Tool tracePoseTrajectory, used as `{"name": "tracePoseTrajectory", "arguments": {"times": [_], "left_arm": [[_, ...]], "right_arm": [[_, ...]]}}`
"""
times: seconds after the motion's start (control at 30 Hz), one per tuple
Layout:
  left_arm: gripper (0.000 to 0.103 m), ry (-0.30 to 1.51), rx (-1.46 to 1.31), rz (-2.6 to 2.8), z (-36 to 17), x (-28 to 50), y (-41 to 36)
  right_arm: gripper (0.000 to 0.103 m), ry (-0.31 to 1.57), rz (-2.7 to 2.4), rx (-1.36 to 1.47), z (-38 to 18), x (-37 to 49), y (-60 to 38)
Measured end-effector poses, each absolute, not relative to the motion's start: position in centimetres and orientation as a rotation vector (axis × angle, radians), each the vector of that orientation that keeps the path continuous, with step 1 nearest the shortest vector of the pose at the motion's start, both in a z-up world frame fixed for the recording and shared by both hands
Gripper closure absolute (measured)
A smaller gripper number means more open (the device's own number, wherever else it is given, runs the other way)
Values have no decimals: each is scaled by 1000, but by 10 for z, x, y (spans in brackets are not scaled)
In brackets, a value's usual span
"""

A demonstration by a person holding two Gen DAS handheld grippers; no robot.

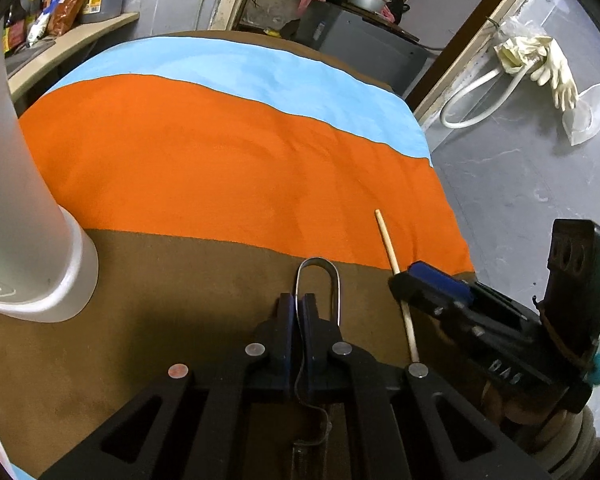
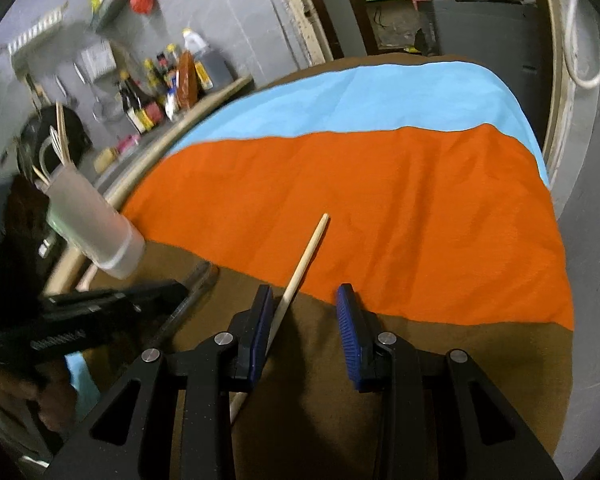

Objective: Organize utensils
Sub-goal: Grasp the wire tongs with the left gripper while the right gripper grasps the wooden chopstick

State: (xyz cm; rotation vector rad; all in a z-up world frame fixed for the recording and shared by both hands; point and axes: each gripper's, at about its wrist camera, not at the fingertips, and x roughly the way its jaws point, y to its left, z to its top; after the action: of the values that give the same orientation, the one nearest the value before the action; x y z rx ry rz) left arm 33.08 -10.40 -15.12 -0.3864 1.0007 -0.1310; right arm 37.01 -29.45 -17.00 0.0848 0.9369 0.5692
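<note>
metal tongs (image 1: 320, 288) pinched upright | wooden chopstick (image 2: 300, 276) on cloth

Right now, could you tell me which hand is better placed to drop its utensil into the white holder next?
Left, probably. The left claw is shut on the metal tongs, and the white holder stands close beside it. The right claw is open around the chopstick, not gripping it.

A striped cloth (image 2: 380, 208) covers the table, bearing a white holder (image 1: 60, 280).
</note>
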Motion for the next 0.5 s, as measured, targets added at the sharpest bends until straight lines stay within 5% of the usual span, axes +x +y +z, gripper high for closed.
{"name": "tracePoseTrajectory", "arguments": {"times": [0.3, 0.5], "left_arm": [[96, 1017, -415, -166, -147, 327, -101], [83, 1025, -409, -225, -144, 321, -104]], "right_arm": [[74, 993, 524, -68, -157, 361, -286], [75, 1025, 532, -95, -153, 350, -293]]}}
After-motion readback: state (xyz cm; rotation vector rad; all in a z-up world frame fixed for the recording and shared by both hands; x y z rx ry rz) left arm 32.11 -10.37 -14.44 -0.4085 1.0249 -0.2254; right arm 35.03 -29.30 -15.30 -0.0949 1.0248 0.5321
